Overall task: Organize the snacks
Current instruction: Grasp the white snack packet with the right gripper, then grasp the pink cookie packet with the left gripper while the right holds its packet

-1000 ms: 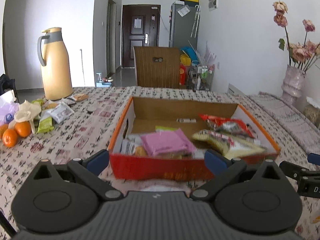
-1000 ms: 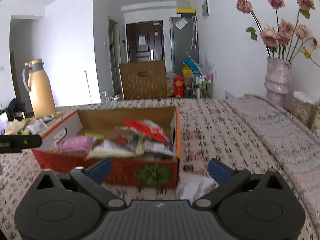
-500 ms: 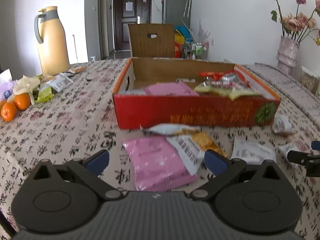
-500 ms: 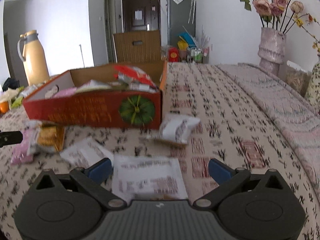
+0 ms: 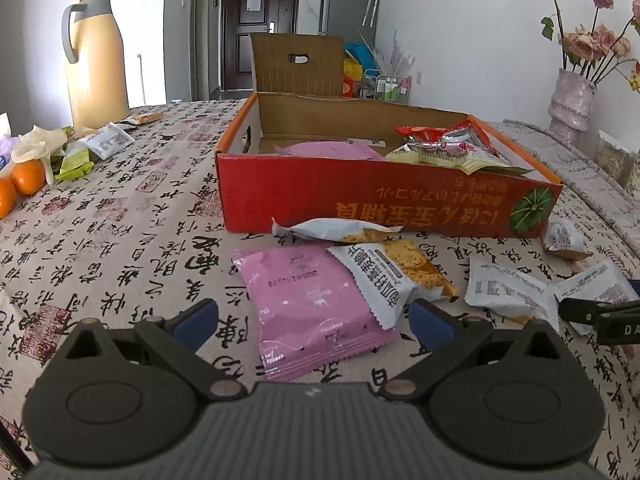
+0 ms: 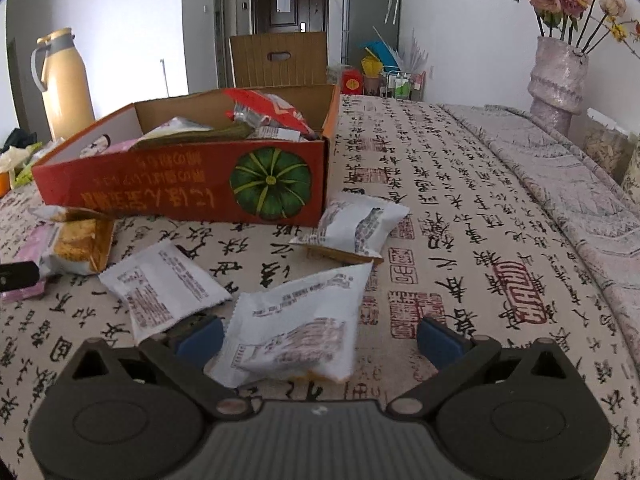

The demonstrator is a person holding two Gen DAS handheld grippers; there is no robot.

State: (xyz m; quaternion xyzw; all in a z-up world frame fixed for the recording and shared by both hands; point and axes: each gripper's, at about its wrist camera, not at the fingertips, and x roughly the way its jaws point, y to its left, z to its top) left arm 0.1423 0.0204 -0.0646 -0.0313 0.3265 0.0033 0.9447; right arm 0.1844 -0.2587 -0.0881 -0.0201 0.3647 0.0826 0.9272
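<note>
Gold Chinese characters are printed upside down along the red front wall of the box (image 5: 400, 196), beside a green pumpkin picture, but they are not clearly legible. On the pink packet (image 5: 316, 312) a date code is stamped, seen inverted and seemingly starting with 2025, and large dark Chinese characters run down the white wrapper (image 5: 374, 280) overlapping it. The tablecloth (image 6: 460, 240) is covered with black calligraphy and red seal stamps, and the letters "DA" are seen on the black part (image 5: 616, 320) at the right edge of the left wrist view.
</note>
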